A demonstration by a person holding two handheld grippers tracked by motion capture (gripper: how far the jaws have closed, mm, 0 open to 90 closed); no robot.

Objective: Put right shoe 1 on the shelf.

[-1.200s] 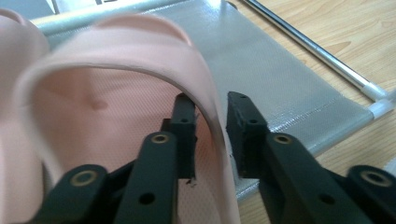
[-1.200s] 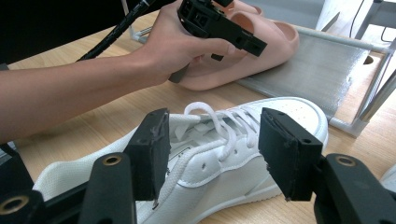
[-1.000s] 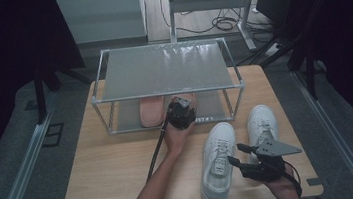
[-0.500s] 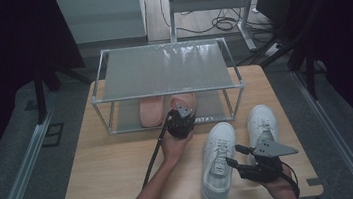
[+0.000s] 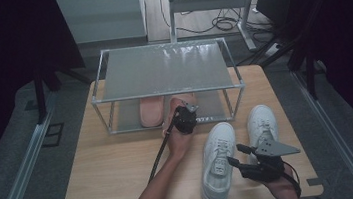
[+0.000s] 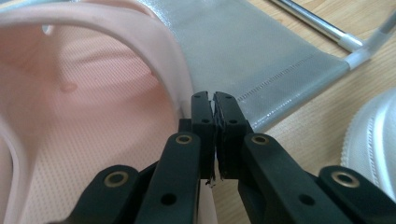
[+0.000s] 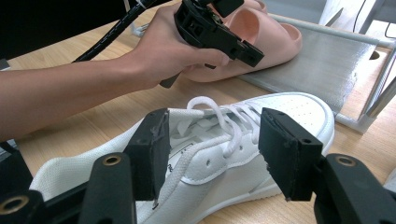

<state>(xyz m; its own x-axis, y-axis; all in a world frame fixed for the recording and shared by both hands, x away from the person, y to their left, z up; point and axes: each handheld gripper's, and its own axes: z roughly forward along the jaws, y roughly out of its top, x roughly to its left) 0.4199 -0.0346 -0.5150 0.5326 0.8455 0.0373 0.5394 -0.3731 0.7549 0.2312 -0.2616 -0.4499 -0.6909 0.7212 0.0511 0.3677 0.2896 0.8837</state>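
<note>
The left gripper (image 5: pixel 185 119) sits at the front edge of the shoe rack (image 5: pixel 170 94), at the heel of a pink slipper (image 5: pixel 151 111) on the lower shelf. Its jaws have just been closing; in the left gripper view they stand together beside the slipper's rim (image 6: pixel 159 51). Whether a thin edge of the slipper is pinched between them cannot be told: the rim runs behind the left jaw. Compared with 1 second ago, this gripper has moved slightly closer to the rack, which suggests a grab at the second slipper (image 7: pixel 261 32) to seat it on the shelf.

The right gripper (image 5: pixel 242 160) hovers in front of the rack, jaws apart on either side of 1 white sneaker (image 7: pixel 224 140), not touching it. A second sneaker (image 5: pixel 261 122) lies beside it. The upper shelf hides most of both slippers in the high view.
</note>
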